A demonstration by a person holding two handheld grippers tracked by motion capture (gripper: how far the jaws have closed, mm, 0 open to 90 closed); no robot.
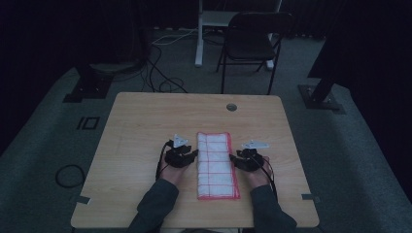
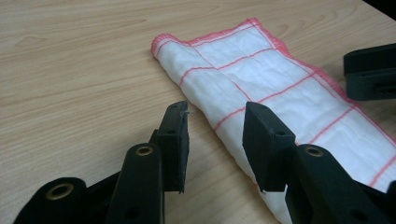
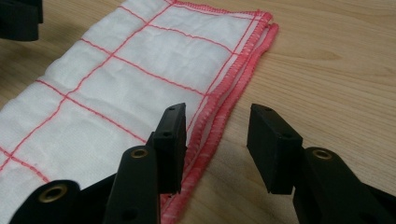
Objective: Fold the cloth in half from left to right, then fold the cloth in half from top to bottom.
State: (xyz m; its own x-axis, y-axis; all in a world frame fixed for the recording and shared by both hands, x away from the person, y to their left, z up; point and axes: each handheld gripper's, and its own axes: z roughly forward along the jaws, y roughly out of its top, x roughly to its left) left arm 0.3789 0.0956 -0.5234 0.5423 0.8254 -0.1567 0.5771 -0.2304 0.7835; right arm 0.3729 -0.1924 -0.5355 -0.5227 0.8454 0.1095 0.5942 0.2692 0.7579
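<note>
Folded cloth (image 1: 216,165) at frame centre, flanked by left gripper (image 1: 196,153) and right gripper (image 1: 233,158), jaws spread, gripping nothing; further folding possibly left.

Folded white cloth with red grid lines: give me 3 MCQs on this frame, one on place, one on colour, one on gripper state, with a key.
1. Where does the folded white cloth with red grid lines lie on the light wooden table?
A. between the two grippers
B. at the far edge by the round hole
C. hanging off the left edge

2. What colour is the cloth's stitched hem?
A. blue
B. red-pink
C. black

3. How do the left gripper and the right gripper stand?
A. both clamped on the cloth
B. one open, one shut
C. both open, holding nothing

Key: 1 A, the high view shows a gripper at each long side. 2 B, the hem reads red-pink in the right gripper view. 3 C, each gripper view shows a gap between its jaws, pads off the cloth.
</note>
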